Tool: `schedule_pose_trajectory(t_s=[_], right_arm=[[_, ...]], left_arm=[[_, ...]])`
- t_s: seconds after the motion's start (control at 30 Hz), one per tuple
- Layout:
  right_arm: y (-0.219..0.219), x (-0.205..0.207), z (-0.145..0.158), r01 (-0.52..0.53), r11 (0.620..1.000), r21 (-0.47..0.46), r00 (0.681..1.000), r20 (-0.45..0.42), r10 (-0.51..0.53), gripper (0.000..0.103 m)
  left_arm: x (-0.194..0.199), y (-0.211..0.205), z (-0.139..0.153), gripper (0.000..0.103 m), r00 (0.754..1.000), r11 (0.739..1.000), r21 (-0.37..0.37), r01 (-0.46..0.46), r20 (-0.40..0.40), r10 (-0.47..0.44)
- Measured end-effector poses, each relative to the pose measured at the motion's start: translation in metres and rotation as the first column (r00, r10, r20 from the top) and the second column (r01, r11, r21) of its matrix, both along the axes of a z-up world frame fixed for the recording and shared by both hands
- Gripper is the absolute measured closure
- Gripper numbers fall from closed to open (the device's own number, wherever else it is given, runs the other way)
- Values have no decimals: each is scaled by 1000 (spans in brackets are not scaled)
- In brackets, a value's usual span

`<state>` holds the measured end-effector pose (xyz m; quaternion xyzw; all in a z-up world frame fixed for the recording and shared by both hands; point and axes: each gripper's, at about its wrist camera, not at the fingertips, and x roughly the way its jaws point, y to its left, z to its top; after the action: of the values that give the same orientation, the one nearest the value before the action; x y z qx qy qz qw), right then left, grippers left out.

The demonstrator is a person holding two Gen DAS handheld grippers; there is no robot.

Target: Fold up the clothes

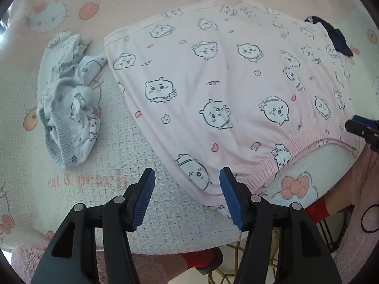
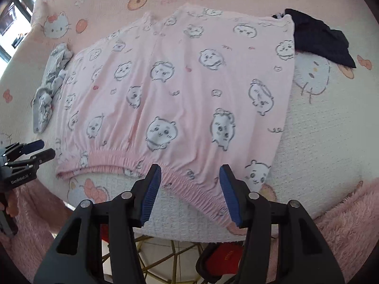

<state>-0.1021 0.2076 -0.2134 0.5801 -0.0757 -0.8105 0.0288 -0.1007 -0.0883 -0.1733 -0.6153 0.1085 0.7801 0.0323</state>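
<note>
Pink cartoon-print cloth shorts: soft matt knit, waistband gathered, ribbed. Cream-and-pink cat-print table cover: coarse waffle-weave cloth, matt. Crumpled pale blue printed garment: soft cloth, ribbed band. Dark navy garment: matt cloth. Left gripper, right gripper: black matt plastic, blue ridged rubbery pads, shiny metal pins. Fluffy pink sleeve: shaggy plush.

Pink cartoon-print shorts lie spread flat, elastic waistband nearest.

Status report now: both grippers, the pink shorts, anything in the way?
Left gripper and right gripper open, empty, at waistband. Pink shorts flat, unfolded. Dark garment touches far corner; crumpled pale garment beside.
</note>
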Motion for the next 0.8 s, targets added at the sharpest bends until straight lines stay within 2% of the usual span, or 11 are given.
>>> schedule_pose_trajectory(t_s=[0.07,0.13,0.2,0.33,0.5,0.6,0.73,0.8], right_arm=[[13,-1,-11,34,998,53,998,50,-37,50],[25,5,-24,69,996,56,991,113,-75,50],[34,13,-25,104,994,21,987,124,-106,45],[52,29,-28,184,982,-49,971,164,-174,43],[63,30,-14,230,971,-69,971,79,-224,43],[66,28,-26,245,969,-41,961,142,-238,43],[69,25,-29,261,965,0,950,174,-257,43],[76,28,-31,296,954,-59,944,173,-282,41]], left_arm=[[0,12,-5,44,999,999,-43,33,17,-33],[-6,32,-17,44,997,993,-100,63,47,-59],[2,31,-14,44,999,992,-118,46,34,-43],[14,17,-9,44,998,998,-62,-27,49,30],[-1,6,6,43,995,995,38,-94,-17,95],[-7,7,5,43,995,993,72,-98,-14,99],[-4,8,-19,43,990,991,-30,-128,59,129],[-5,1,-16,43,986,987,15,-161,58,159]])
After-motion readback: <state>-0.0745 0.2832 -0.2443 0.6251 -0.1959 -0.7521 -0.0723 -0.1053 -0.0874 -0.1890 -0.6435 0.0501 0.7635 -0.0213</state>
